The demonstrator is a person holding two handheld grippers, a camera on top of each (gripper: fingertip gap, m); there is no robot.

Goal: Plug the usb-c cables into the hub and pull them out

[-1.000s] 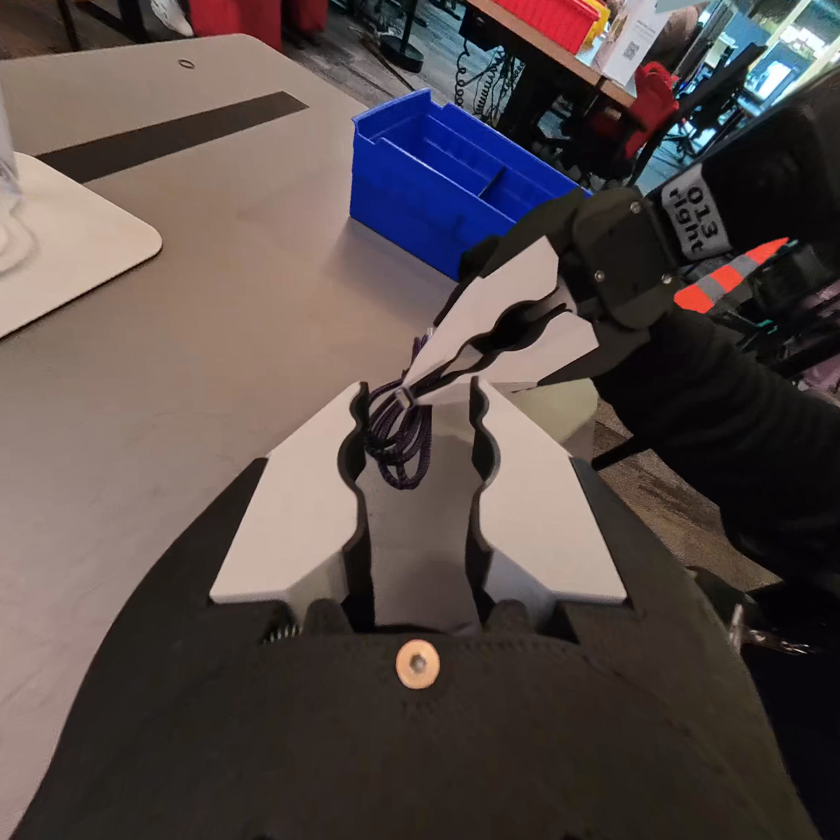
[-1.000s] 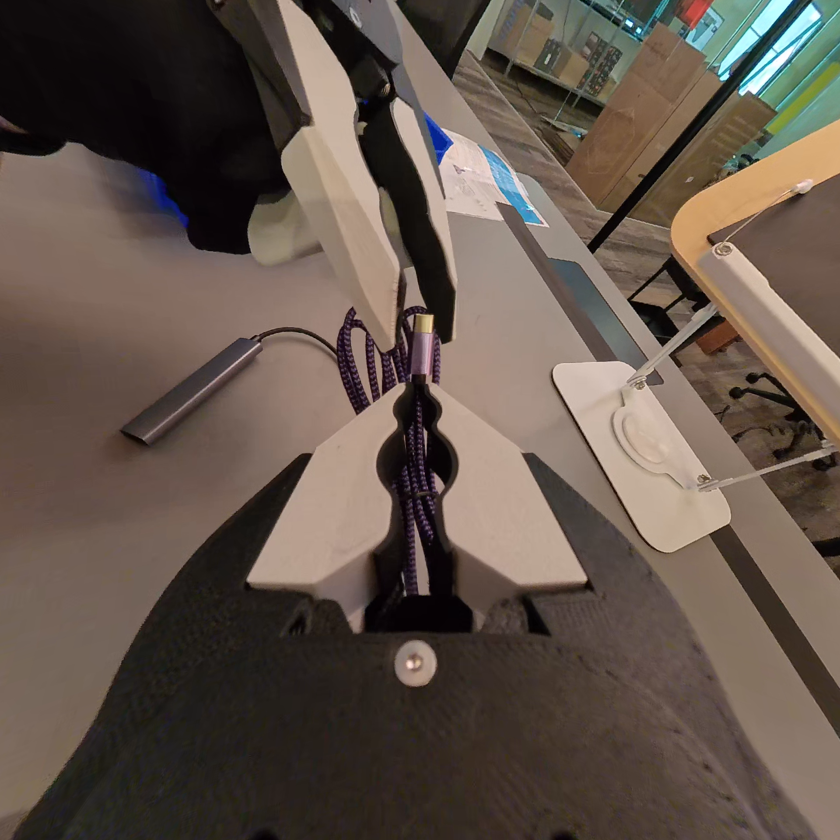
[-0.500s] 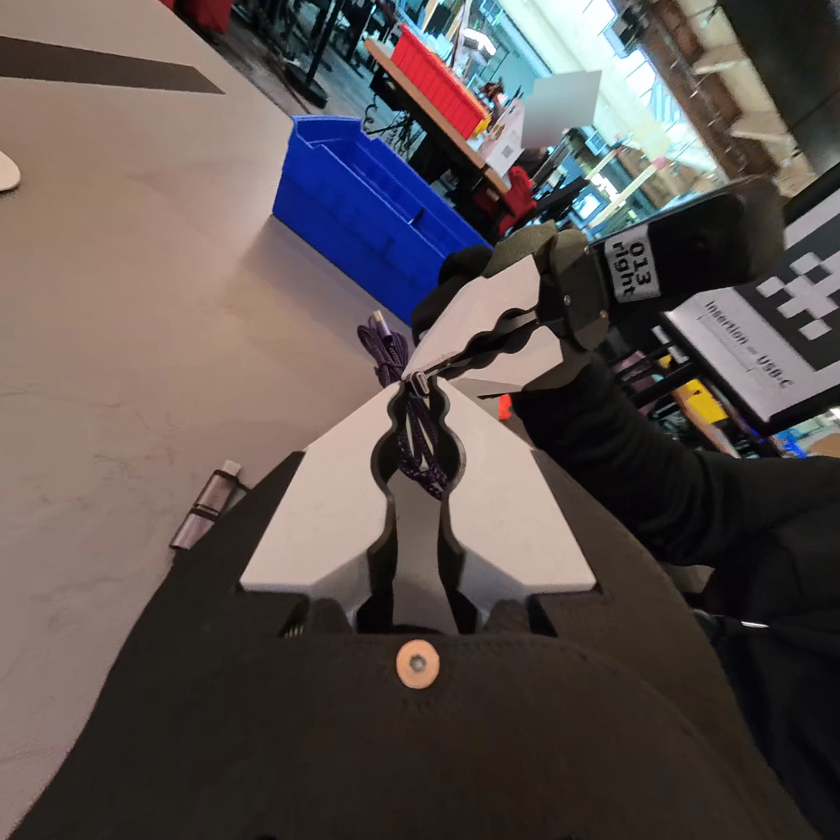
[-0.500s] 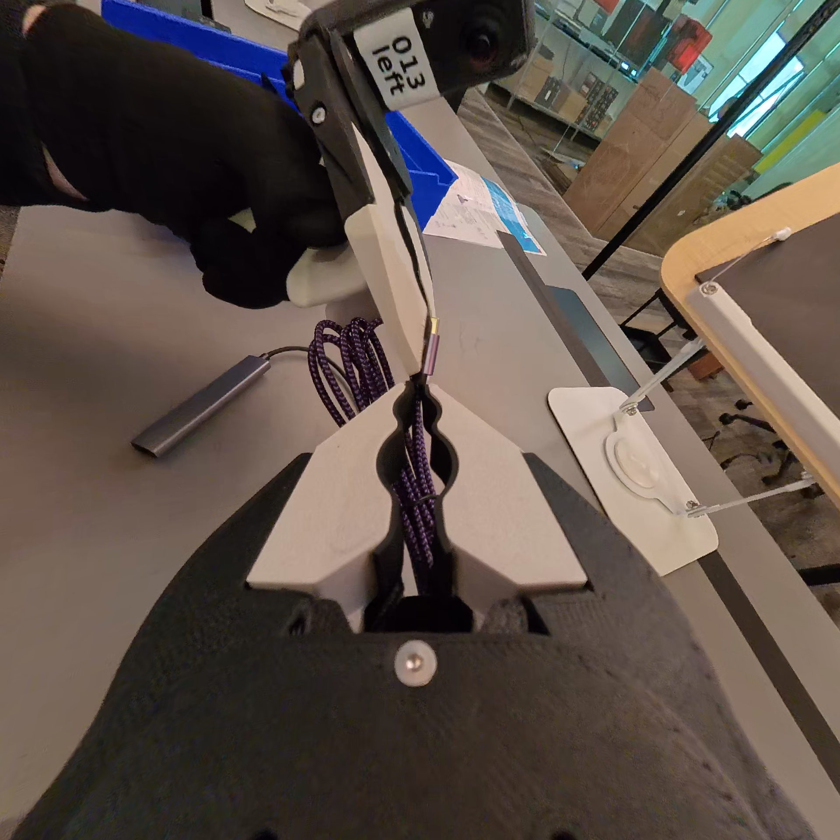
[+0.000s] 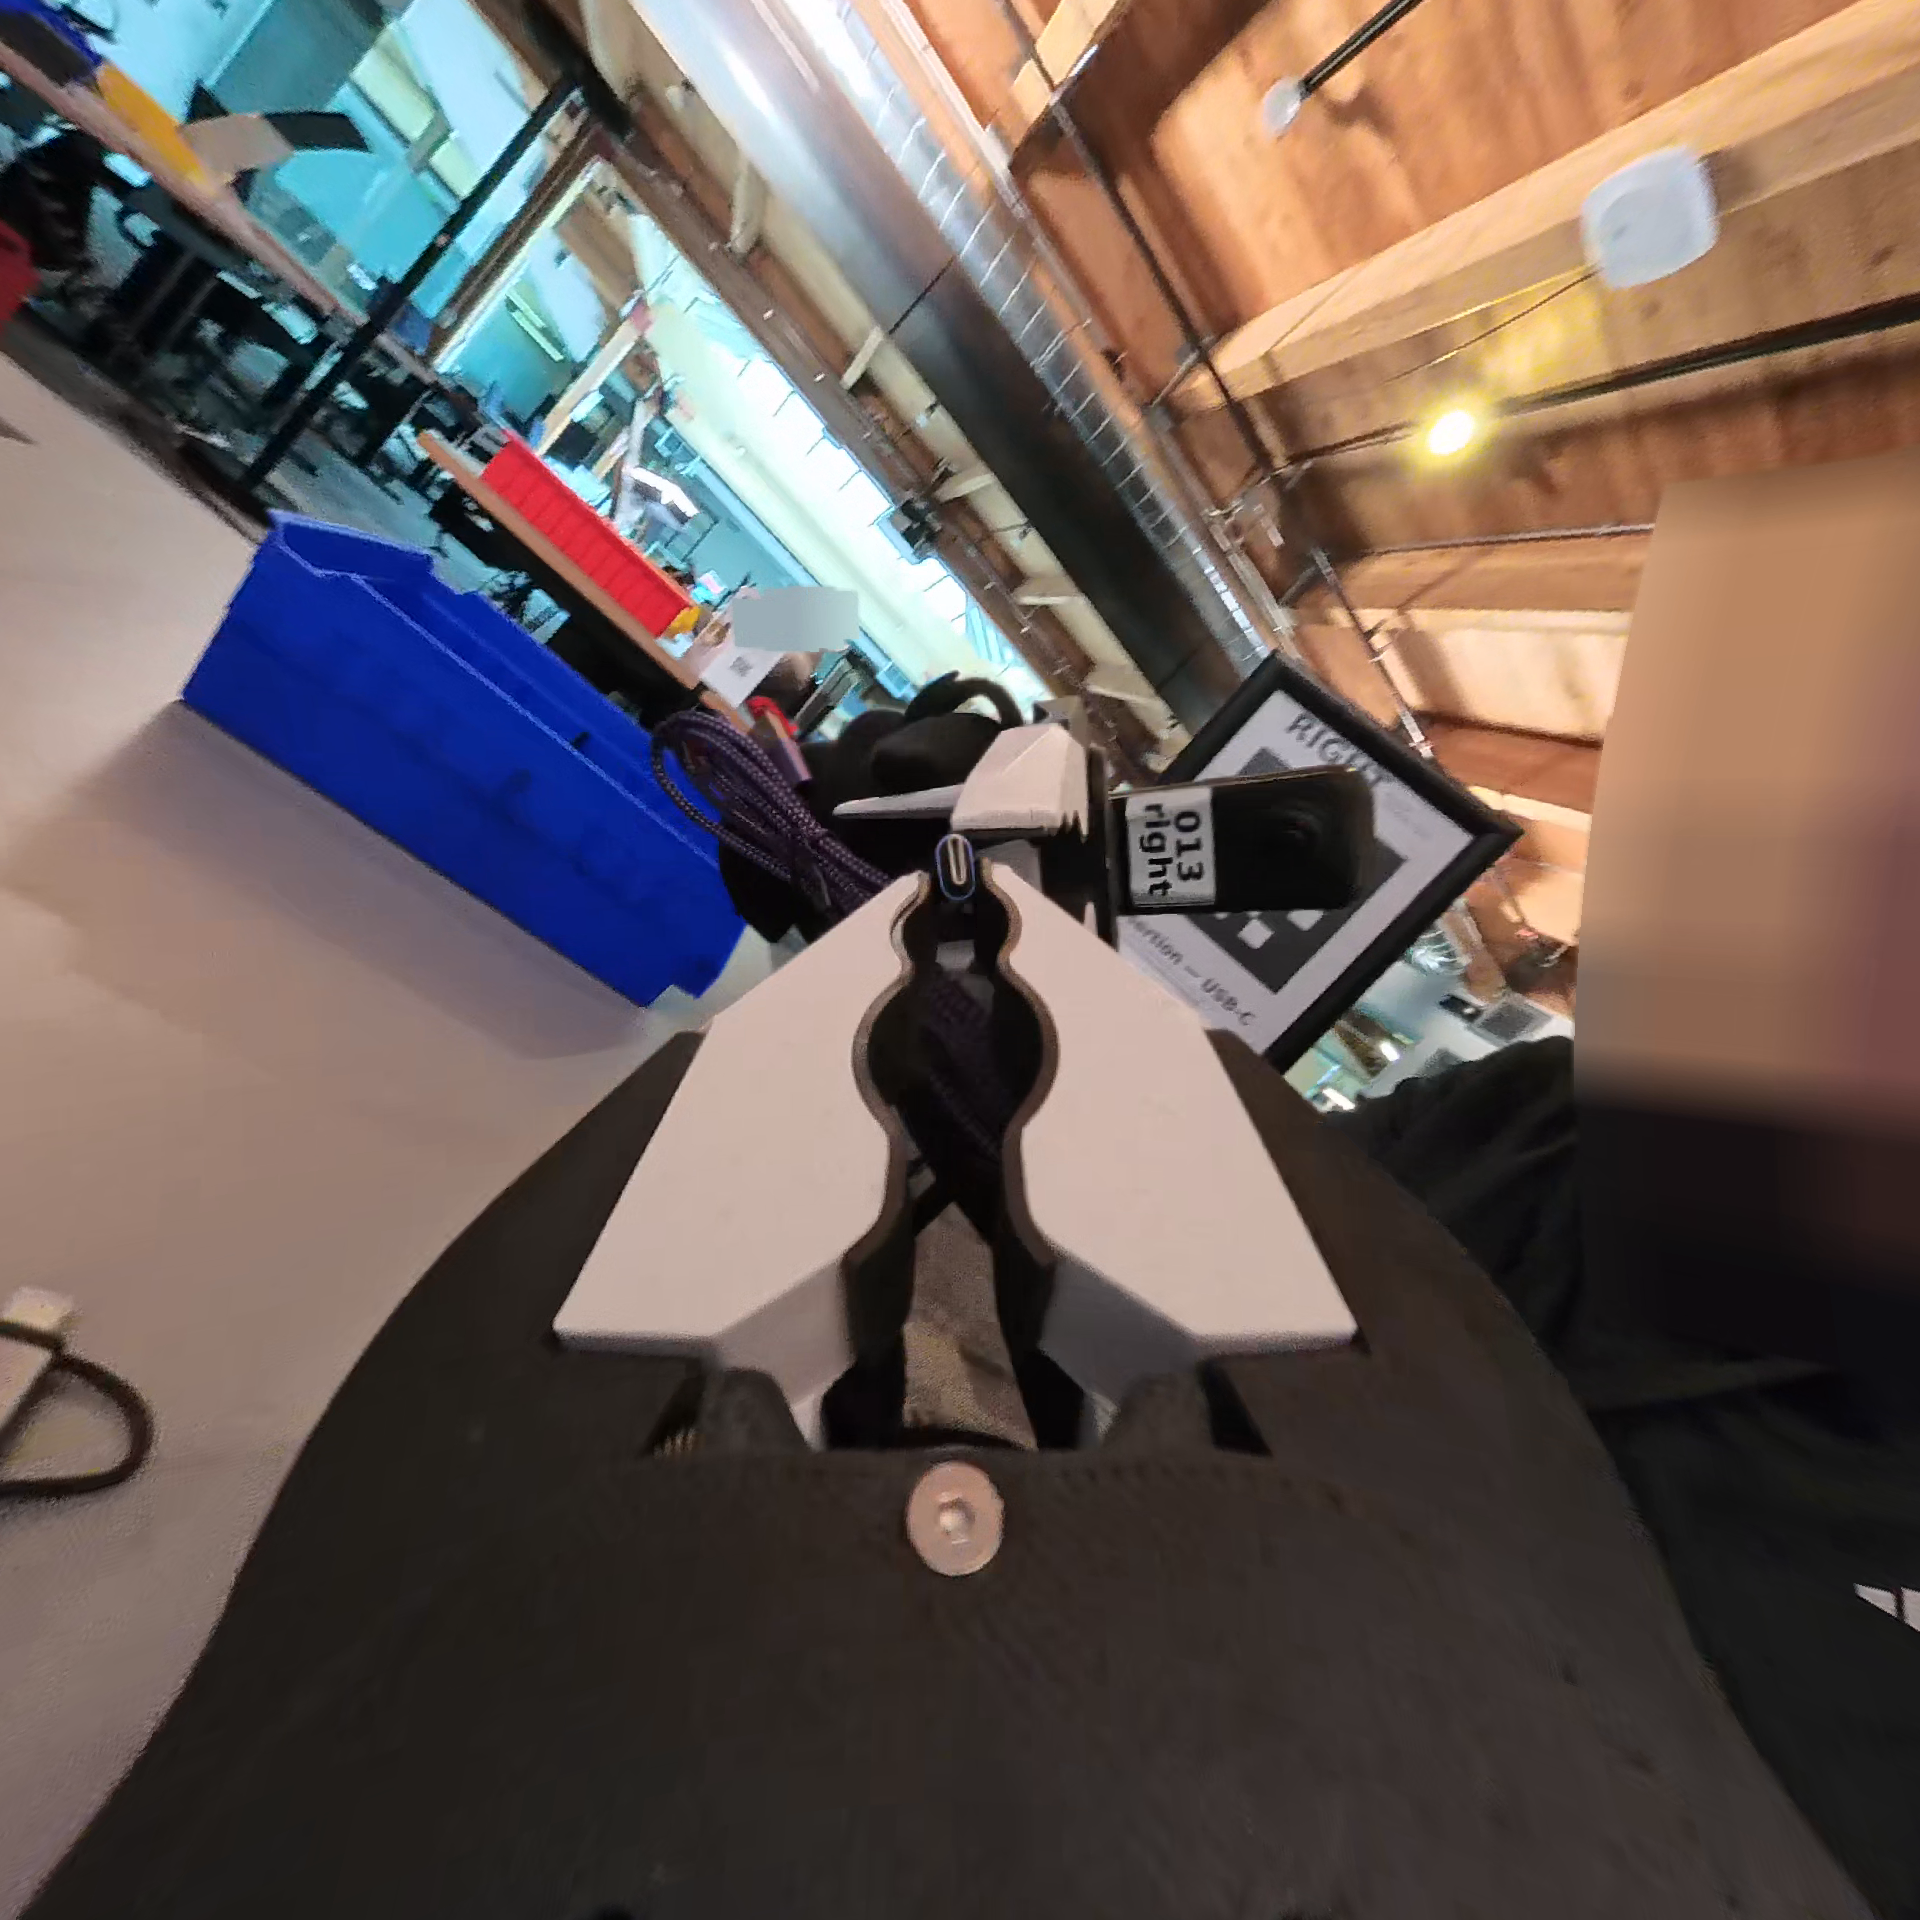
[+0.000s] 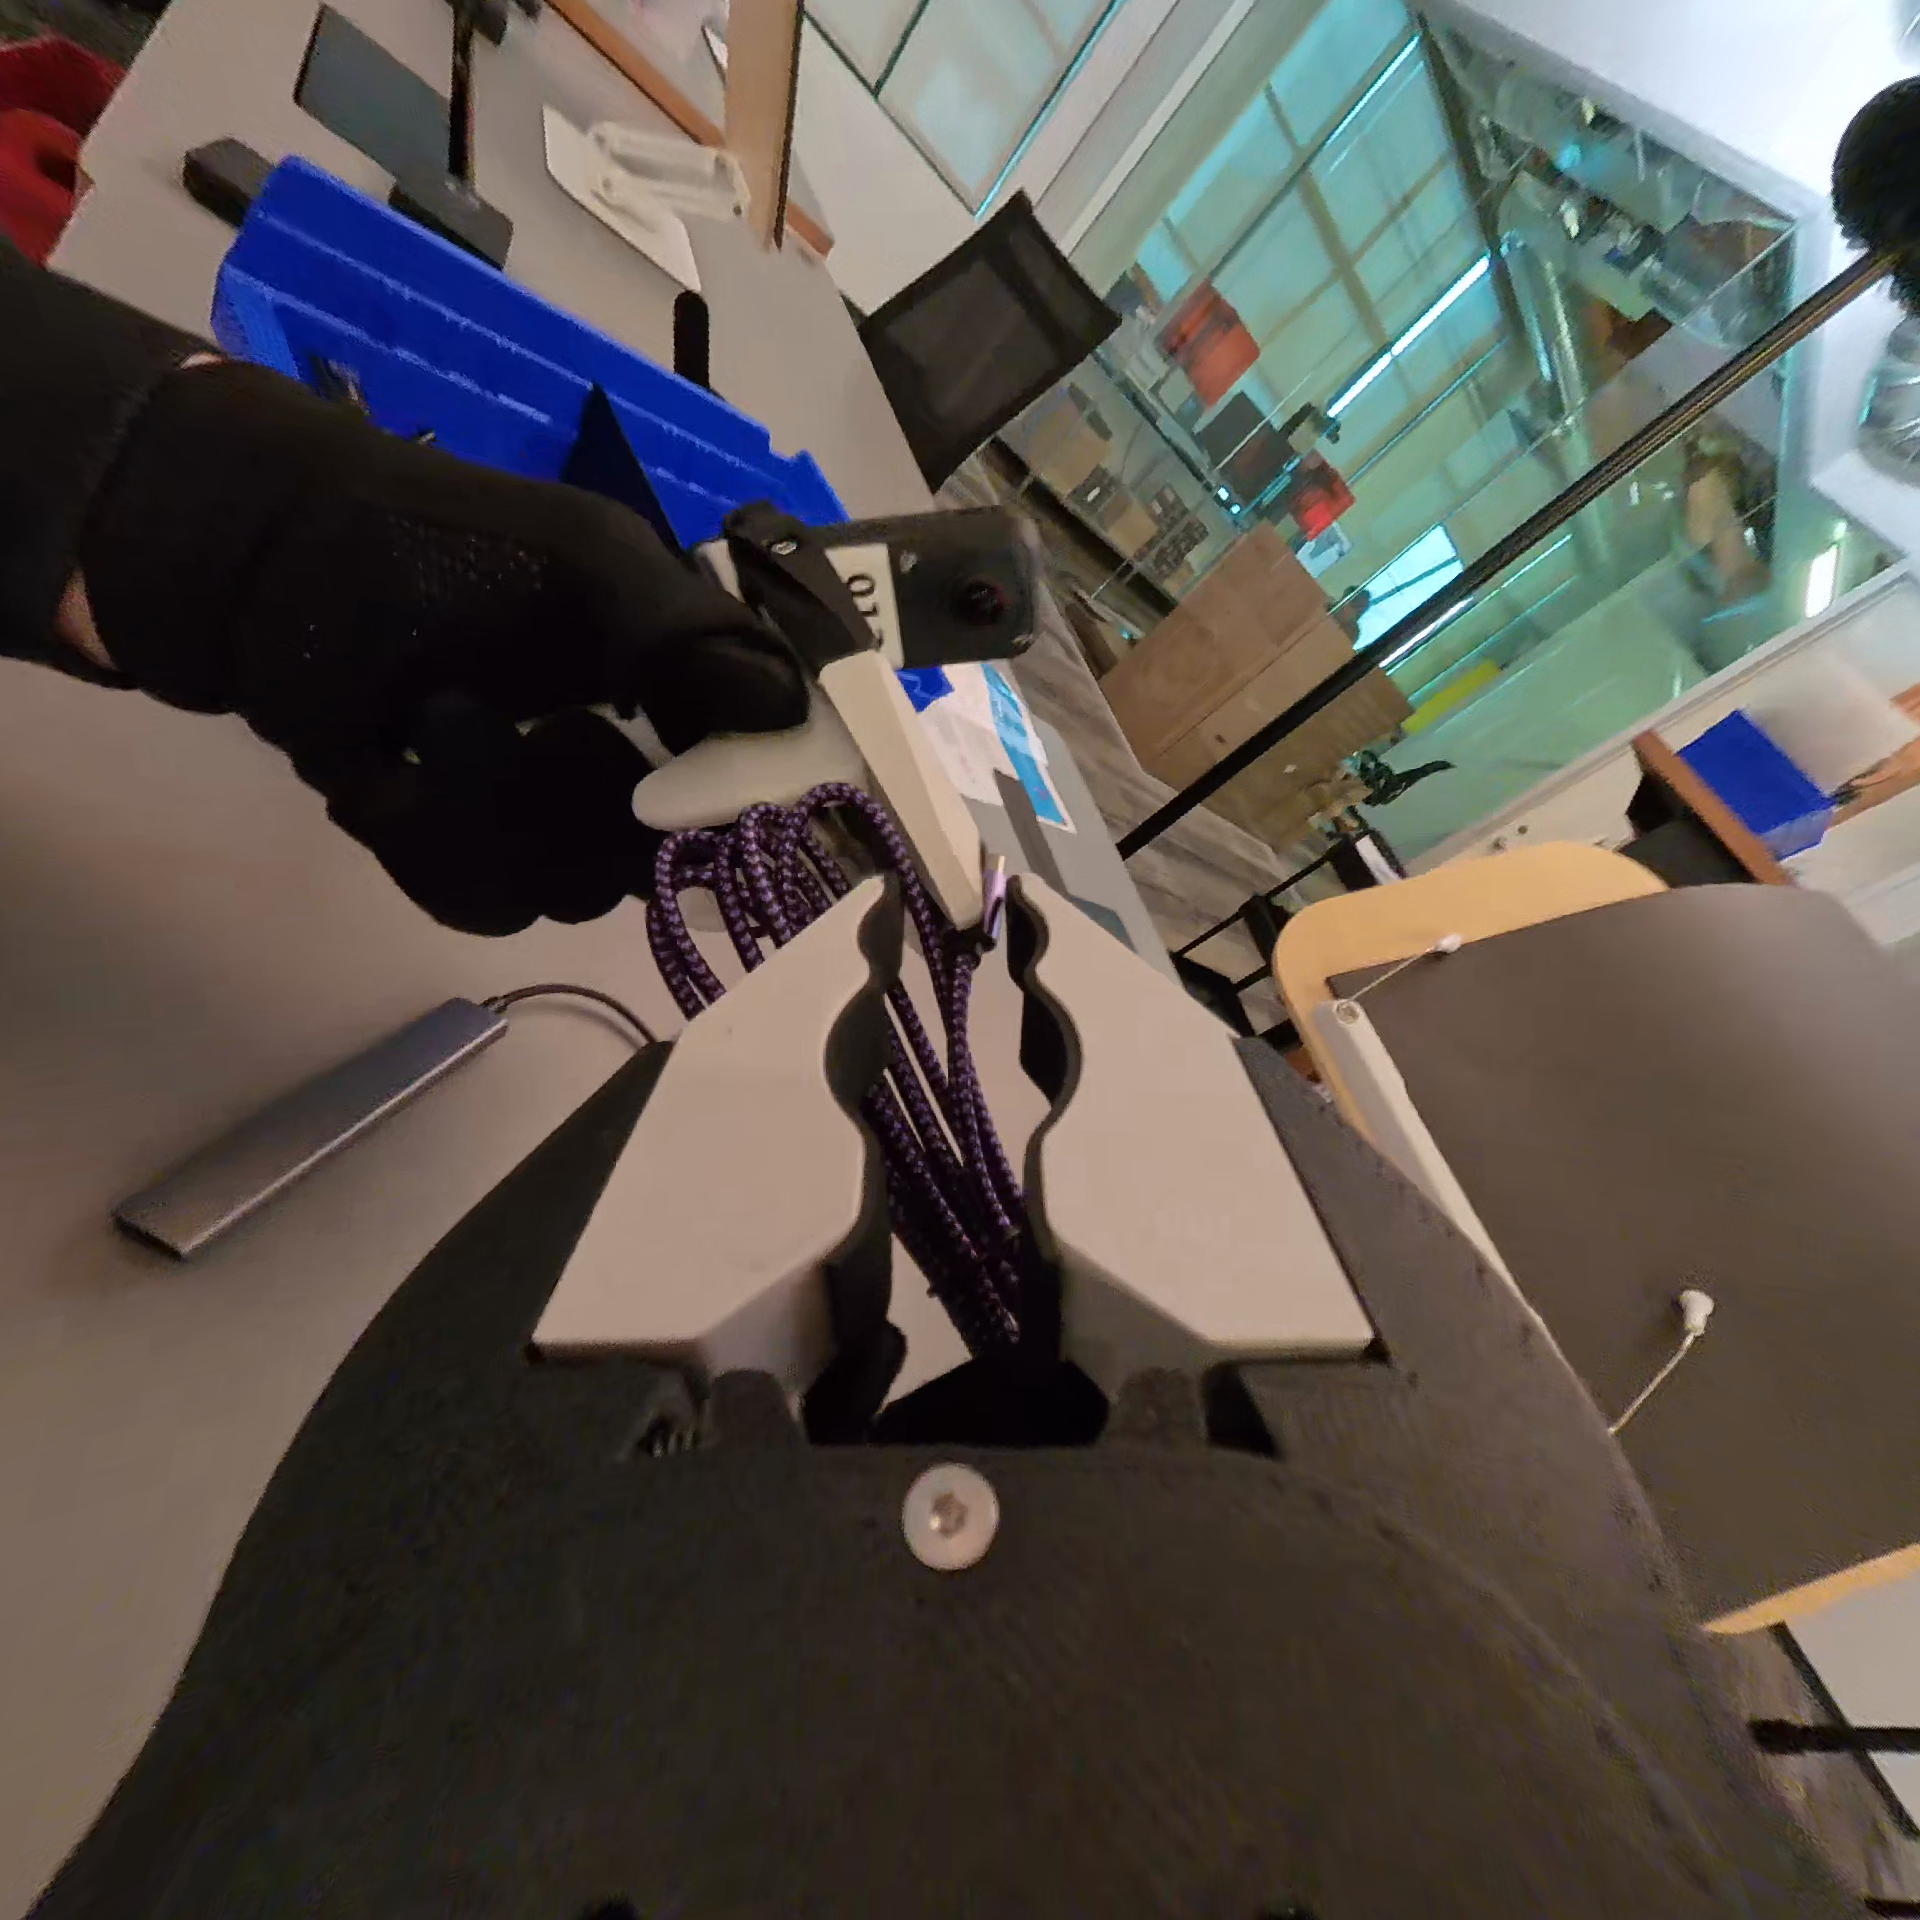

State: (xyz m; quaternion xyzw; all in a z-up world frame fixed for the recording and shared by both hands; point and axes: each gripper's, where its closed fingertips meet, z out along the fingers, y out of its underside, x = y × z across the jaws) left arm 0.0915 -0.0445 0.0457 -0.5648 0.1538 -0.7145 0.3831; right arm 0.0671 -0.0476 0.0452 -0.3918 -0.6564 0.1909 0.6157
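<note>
My left gripper is shut on the metal plug of a purple braided usb-c cable, held up in the air with the plug's open end facing away. My right gripper is open, and the cable hangs loosely between its fingers. In the right wrist view the left gripper pinches the plug just ahead of my right fingertips. The grey hub lies flat on the grey table to the left, with nothing plugged into it. The right gripper shows behind the plug.
A blue bin stands on the table behind the grippers, also in the right wrist view. A dark lead with a pale plug lies at the table's left. A framed marker sign stands to the right. A wooden-edged table is on the right. The grippers are tip to tip, or close to it. From either gripper's tips it is about 20 centimeters to the grey hub.
My right gripper has opened and let go of the cable. My left gripper, still shut on the plug, has tilted upward. Both grippers have risen above the table.
</note>
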